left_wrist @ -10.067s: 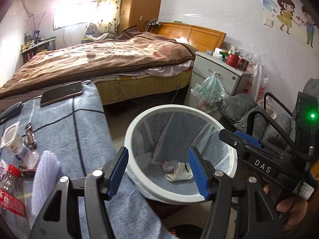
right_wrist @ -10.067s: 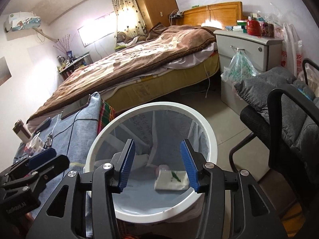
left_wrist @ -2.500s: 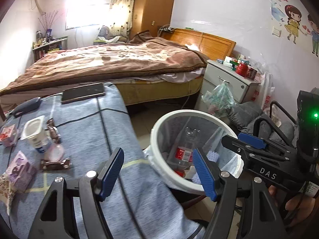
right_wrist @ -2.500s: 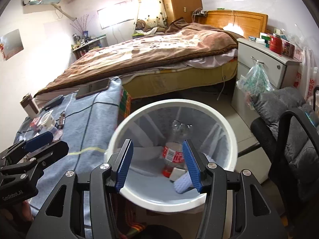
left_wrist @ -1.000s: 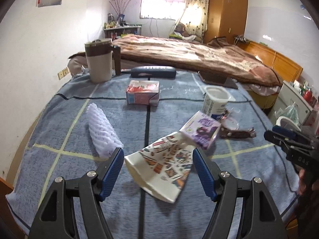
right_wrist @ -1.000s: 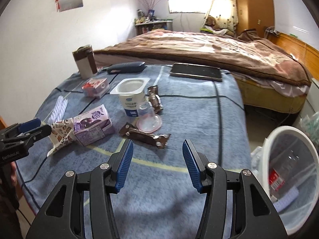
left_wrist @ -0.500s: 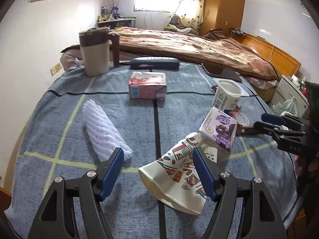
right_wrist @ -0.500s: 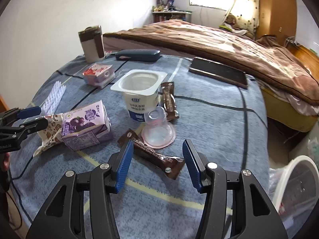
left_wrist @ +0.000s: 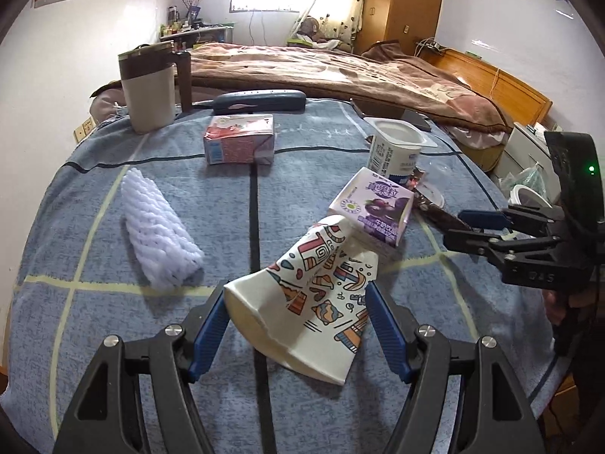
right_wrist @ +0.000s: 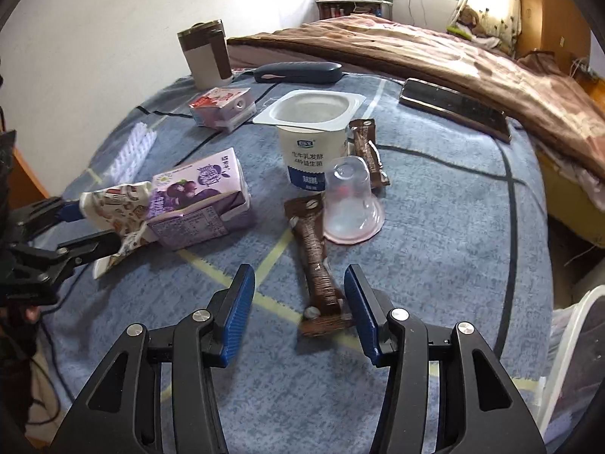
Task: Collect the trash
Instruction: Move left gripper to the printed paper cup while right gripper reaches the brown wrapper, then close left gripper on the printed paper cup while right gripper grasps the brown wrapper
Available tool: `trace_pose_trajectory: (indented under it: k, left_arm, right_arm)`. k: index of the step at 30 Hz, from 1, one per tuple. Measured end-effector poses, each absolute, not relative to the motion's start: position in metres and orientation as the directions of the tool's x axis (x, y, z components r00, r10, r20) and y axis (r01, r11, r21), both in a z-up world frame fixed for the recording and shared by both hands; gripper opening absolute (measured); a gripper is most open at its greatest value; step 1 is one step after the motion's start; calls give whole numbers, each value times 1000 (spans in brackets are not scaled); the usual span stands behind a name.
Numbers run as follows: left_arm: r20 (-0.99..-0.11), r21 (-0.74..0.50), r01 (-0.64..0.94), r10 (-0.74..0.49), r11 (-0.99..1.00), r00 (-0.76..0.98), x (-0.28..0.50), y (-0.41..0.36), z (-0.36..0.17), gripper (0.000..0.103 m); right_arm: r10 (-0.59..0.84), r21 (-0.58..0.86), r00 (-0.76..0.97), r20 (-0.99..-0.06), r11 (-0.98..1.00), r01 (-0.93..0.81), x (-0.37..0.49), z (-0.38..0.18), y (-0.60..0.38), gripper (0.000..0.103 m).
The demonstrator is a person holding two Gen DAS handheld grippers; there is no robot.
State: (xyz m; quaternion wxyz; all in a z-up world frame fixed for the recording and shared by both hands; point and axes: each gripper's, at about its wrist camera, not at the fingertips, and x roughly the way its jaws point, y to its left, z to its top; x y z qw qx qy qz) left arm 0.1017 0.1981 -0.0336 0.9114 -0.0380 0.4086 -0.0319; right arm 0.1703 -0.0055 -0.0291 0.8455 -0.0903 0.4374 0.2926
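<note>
Trash lies on a blue-cloth table (left_wrist: 94, 196). My left gripper (left_wrist: 297, 331) is open with its blue pads either side of a flattened patterned paper cup (left_wrist: 310, 295), also in the right wrist view (right_wrist: 113, 204). A purple milk carton (left_wrist: 372, 206) lies against the cup. My right gripper (right_wrist: 298, 312) is open around the near end of a brown snack wrapper (right_wrist: 315, 261). Beyond it are an upturned clear cup (right_wrist: 349, 204), a white yogurt cup (right_wrist: 312, 143), a second brown wrapper (right_wrist: 366, 147), a pink carton (left_wrist: 240, 143) and white foam netting (left_wrist: 159, 238).
A brown-and-cream mug (left_wrist: 149, 89), a dark case (left_wrist: 259, 100) and a phone (right_wrist: 455, 111) lie at the table's far side. The white-rimmed bin (right_wrist: 574, 355) stands off the table's right edge. A bed (left_wrist: 340, 72) is behind.
Both grippers have moved forward and down over the table. The left now straddles the paper cup and the right straddles the near wrapper end. Both stay open.
</note>
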Motion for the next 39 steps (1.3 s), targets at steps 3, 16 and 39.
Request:
trace_pose_trajectory:
  k: [3, 16, 39]
  left_arm:
    - [-740, -68, 4, -53, 998, 671, 107, 202, -31, 73]
    - [-757, -63, 36, -72, 997, 649, 125, 205, -37, 73]
    - [-754, -78, 61, -99, 995, 649, 114, 180, -39, 27]
  right_arm:
    - [367, 54, 469, -803, 830, -556, 174, -34, 1, 52]
    - [366, 58, 486, -793, 841, -538, 176, -35, 3, 34]
    - [384, 96, 499, -777, 855, -509, 167, -31, -3, 18]
